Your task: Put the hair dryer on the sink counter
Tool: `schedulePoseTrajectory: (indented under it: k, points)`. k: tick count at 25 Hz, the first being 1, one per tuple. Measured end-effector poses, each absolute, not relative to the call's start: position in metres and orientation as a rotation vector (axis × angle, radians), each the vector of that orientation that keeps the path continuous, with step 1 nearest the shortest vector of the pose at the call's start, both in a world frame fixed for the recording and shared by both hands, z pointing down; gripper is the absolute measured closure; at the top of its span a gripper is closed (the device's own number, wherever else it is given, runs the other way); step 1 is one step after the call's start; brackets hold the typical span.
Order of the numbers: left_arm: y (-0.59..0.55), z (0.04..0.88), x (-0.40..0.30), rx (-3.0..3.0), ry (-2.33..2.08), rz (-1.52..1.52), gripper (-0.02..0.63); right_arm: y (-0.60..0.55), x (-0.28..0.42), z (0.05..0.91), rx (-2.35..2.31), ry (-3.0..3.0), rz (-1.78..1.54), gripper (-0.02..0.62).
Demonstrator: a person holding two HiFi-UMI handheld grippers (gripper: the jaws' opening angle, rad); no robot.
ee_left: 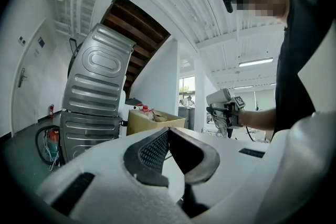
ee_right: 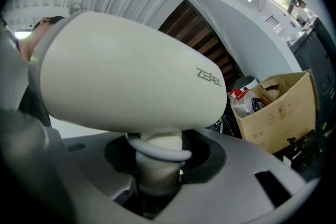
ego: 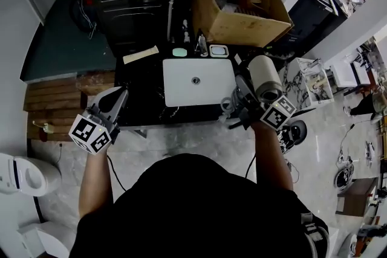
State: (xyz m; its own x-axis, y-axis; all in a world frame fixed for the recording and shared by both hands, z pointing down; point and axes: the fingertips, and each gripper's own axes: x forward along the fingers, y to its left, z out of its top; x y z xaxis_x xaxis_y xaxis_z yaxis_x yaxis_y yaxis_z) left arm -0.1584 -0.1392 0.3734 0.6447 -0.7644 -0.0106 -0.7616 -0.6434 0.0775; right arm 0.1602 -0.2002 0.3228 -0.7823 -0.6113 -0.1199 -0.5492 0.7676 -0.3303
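Cream plastic hair dryer (ee_right: 131, 73) is clamped by its handle in the jaws of the right gripper (ego: 243, 101), near the right end of the black sink counter (ego: 140, 103) beside the white basin (ego: 196, 83), presumably carried for set-down there, while the left gripper (ee_left: 168, 147), jaws together on nothing, hangs clear at left.

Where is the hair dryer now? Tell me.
In the head view the hair dryer is at right, its handle clamped in the right gripper, just right of the sink and nearer the person than the box.
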Motion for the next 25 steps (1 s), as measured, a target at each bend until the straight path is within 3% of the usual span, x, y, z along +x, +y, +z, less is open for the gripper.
schedulePoseTrajectory:
  k: [25]
  points:
    - [-0.154, 0.389, -0.202, 2.779, -1.27, -0.064, 0.591, -0.218, 0.111, 0.337, -0.921, 2.733, -0.444, 0.425]
